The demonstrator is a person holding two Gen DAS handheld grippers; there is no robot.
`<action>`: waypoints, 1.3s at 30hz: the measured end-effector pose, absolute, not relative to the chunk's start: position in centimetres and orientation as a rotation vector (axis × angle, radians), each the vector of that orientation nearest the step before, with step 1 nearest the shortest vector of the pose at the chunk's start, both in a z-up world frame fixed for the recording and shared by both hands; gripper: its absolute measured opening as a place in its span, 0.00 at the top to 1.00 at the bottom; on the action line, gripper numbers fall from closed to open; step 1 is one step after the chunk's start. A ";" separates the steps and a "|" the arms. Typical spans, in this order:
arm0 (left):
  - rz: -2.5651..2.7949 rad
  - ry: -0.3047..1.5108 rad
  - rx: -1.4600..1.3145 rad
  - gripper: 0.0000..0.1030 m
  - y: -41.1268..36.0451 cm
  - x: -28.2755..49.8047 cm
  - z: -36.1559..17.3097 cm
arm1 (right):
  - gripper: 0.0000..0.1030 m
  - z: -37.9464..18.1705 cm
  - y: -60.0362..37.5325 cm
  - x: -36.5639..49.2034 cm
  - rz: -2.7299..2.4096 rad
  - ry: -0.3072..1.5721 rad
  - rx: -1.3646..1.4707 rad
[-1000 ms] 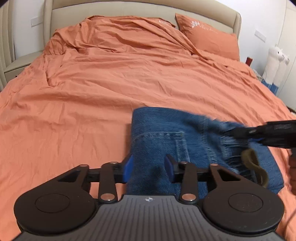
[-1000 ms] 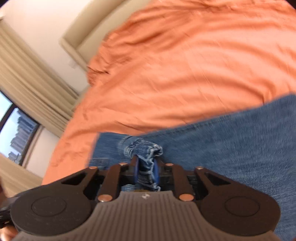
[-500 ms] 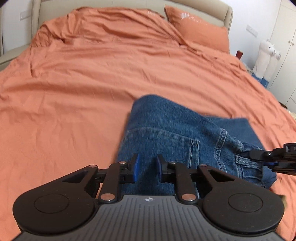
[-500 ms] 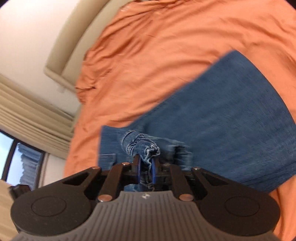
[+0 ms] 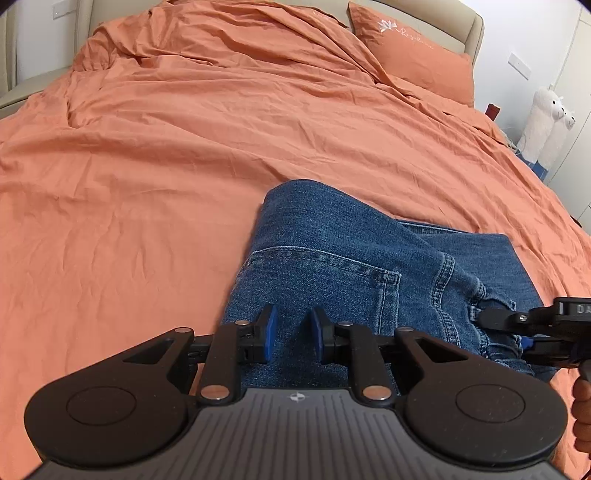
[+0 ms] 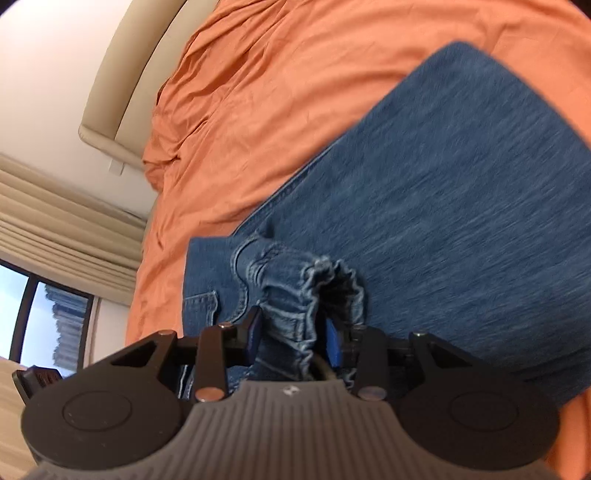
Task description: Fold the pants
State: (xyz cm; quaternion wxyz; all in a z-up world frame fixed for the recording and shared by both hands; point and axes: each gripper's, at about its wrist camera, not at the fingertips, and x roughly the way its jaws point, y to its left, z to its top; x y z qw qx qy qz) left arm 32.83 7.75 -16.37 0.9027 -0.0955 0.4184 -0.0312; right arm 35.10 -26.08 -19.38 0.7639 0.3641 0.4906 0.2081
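Observation:
Blue denim pants (image 5: 332,258) lie folded on the orange bedspread (image 5: 166,166), back pocket facing up. My left gripper (image 5: 290,334) is open and empty, its blue pads just above the near edge of the pants. My right gripper (image 6: 293,339) has its jaws apart around a bunched denim waistband edge (image 6: 306,291), no longer pinching it. In the left wrist view the right gripper (image 5: 532,328) sits at the pants' right corner. The pants also fill the right wrist view (image 6: 461,203).
An orange pillow (image 5: 413,55) lies against the beige headboard (image 5: 472,22). White plush toys (image 5: 543,125) stand by the bed's right side. Curtains (image 6: 66,225) and a window (image 6: 48,325) show beyond the bed's left side.
My right gripper has opened, releasing the bunched waistband it was pinching. My left gripper stays open and has drawn back slightly from the pants, which now lie settled on the bed.

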 end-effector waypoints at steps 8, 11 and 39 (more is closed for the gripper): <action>-0.031 0.841 -0.280 0.78 8.9 31.7 -15.0 | 0.83 -18.2 -24.0 35.9 0.430 1.076 0.721; 0.001 0.799 -0.316 0.78 9.9 30.7 -13.9 | 0.85 -14.7 -22.7 35.7 0.458 1.030 0.621; -0.077 0.789 -0.246 0.78 6.0 34.5 -12.9 | 0.86 -6.0 -31.6 43.7 0.405 1.046 0.365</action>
